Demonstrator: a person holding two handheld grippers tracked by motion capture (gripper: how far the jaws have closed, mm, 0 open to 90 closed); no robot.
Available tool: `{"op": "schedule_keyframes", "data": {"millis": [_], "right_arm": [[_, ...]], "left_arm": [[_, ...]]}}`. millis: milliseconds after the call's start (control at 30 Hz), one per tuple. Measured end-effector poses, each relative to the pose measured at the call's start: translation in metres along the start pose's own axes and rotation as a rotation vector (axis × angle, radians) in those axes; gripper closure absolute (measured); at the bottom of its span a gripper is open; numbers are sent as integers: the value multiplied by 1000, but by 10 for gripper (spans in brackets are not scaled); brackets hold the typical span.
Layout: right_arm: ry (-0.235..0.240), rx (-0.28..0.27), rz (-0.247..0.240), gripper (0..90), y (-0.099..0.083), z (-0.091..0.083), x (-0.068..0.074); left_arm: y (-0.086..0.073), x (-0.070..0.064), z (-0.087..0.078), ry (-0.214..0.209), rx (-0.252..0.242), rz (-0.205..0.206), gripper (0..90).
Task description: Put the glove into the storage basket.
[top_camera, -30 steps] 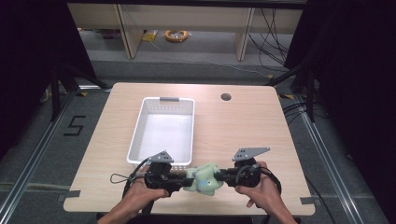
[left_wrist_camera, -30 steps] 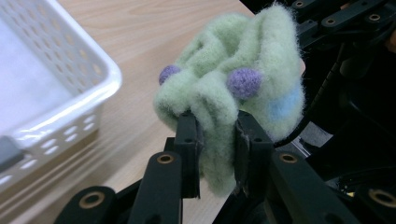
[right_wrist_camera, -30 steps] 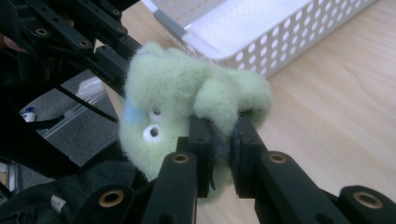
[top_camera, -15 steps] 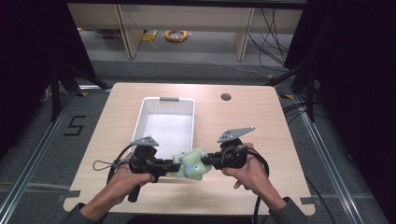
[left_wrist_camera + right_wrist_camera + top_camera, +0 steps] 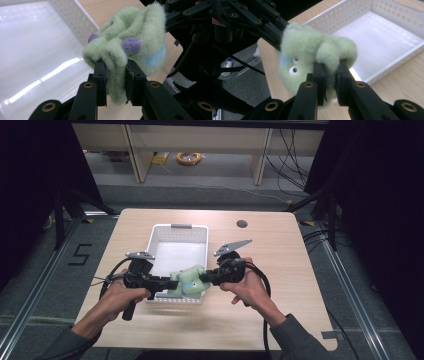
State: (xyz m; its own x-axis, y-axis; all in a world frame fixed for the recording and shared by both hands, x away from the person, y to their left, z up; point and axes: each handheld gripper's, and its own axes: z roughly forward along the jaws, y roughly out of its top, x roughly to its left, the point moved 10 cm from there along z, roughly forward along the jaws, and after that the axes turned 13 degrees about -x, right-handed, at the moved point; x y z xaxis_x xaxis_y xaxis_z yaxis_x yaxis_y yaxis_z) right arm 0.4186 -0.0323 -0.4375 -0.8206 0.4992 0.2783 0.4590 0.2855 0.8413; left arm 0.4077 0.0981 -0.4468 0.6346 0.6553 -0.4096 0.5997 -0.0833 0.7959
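Note:
A light green felt toy (image 5: 190, 281) with purple dots and a pale blue patch hangs in the air between both grippers, just above the near rim of a white perforated basket (image 5: 165, 245). My left gripper (image 5: 172, 282) is shut on one side of the toy (image 5: 130, 42), its jaws pinching a fold of felt. My right gripper (image 5: 206, 279) is shut on the other side of the toy (image 5: 312, 50), also on a fold. The basket (image 5: 32, 47) looks empty inside, and its wall (image 5: 344, 15) lies just behind the toy.
The basket stands at the middle of a light wooden table (image 5: 280, 250) with a round cable hole (image 5: 242, 224) at the back right. Black cables trail from both grippers. Shelving and a floor with cables lie beyond the table's far edge.
Both grippers, still holding the toy between them, have risen from near the table's front edge and moved forward to the basket's near rim.

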Motion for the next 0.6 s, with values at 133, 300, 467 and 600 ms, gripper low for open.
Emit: {"op": "schedule_keyframes", "data": {"millis": [133, 300, 467, 600], "right_arm": [[-3, 13, 14, 814, 4, 17, -5], [-18, 20, 22, 814, 7, 36, -14], [-37, 46, 44, 814, 3, 48, -22], [-43, 58, 59, 814, -1, 59, -30]], "left_arm": [[2, 18, 1, 22, 17, -19, 725], [2, 40, 10, 40, 36, -51, 725], [-2, 52, 17, 57, 57, -63, 724], [-6, 61, 22, 68, 75, -78, 724]]}}
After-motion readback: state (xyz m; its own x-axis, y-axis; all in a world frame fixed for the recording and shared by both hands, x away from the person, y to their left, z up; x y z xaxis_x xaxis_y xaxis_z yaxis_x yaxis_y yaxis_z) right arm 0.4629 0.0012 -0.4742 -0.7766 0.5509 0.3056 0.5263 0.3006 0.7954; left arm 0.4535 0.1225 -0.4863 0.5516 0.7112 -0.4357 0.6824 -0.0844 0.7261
